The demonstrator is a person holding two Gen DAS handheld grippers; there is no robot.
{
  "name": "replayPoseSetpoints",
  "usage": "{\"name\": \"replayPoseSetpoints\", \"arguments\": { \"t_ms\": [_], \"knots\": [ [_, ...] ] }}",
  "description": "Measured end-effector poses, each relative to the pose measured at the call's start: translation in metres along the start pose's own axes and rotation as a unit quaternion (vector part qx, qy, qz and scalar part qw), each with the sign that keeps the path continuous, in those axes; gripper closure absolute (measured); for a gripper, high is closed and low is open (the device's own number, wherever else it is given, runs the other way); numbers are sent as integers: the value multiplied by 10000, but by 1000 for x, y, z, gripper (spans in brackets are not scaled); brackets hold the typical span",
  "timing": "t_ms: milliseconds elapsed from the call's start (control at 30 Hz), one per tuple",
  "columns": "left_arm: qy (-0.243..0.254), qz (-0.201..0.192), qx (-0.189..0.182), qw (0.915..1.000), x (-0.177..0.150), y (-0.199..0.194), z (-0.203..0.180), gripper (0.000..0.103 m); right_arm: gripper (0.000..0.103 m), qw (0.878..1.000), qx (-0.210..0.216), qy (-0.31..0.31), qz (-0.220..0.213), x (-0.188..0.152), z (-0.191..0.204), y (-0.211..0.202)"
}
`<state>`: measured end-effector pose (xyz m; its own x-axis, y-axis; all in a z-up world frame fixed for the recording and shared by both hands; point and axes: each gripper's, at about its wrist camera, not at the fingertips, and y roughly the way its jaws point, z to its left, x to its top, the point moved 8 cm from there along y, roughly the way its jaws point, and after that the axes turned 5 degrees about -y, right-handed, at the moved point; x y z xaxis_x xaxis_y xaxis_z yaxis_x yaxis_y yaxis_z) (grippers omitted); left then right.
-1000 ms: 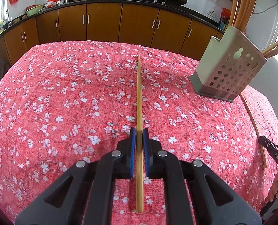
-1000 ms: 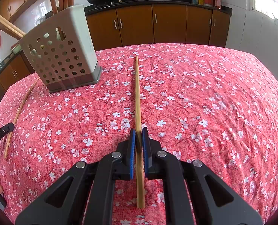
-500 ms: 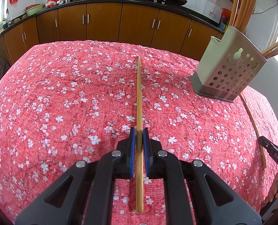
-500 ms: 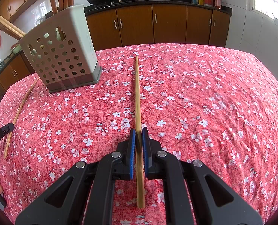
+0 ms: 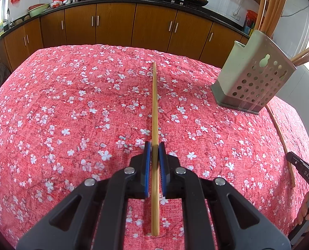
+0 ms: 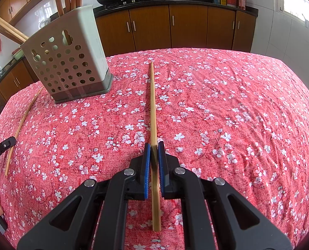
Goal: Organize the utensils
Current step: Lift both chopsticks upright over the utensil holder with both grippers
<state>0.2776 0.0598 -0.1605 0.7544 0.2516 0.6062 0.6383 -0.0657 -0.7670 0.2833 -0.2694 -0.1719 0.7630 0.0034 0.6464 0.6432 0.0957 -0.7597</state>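
Note:
My left gripper (image 5: pixel 154 149) is shut on a bamboo chopstick (image 5: pixel 154 104) that lies along the fingers, pointing away over the red floral tablecloth. My right gripper (image 6: pixel 154 149) is shut on another bamboo chopstick (image 6: pixel 152 104), held the same way. A perforated grey utensil holder (image 5: pixel 252 79) with several chopsticks stands at the right in the left wrist view and at the left in the right wrist view (image 6: pixel 69 62). A loose chopstick (image 5: pixel 281 137) lies on the cloth beside the holder; it also shows in the right wrist view (image 6: pixel 21 125).
The table is covered by a red floral cloth (image 5: pixel 71 114). Brown kitchen cabinets (image 5: pixel 112 25) and a counter with woks stand behind the table. The other gripper's tip shows at the right edge of the left wrist view (image 5: pixel 302 169) and at the left edge of the right wrist view (image 6: pixel 0 146).

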Motion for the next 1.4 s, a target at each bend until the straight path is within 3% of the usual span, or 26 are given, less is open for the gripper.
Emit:
{"name": "replayPoseSetpoints", "arguments": {
  "t_ms": [200, 567, 933, 1200, 1400],
  "knots": [
    [21, -1, 15, 10000, 1, 0, -2, 92, 94, 10000, 6, 8, 0, 1, 0, 0],
    [538, 39, 277, 9982, -11, -9, -11, 92, 94, 10000, -34, -29, 12, -6, 4, -9],
    [521, 68, 340, 9980, -7, -10, -8, 95, 95, 9999, -28, -77, -62, -5, 3, -20],
    [532, -555, 133, 9970, 22, -53, -19, 95, 95, 9971, 1, -4, -765, 19, -3, -63],
    [571, -847, 11, 9948, 35, -76, -29, 95, 95, 9957, -5, -37, -923, 29, -4, -74]
  ]
}}
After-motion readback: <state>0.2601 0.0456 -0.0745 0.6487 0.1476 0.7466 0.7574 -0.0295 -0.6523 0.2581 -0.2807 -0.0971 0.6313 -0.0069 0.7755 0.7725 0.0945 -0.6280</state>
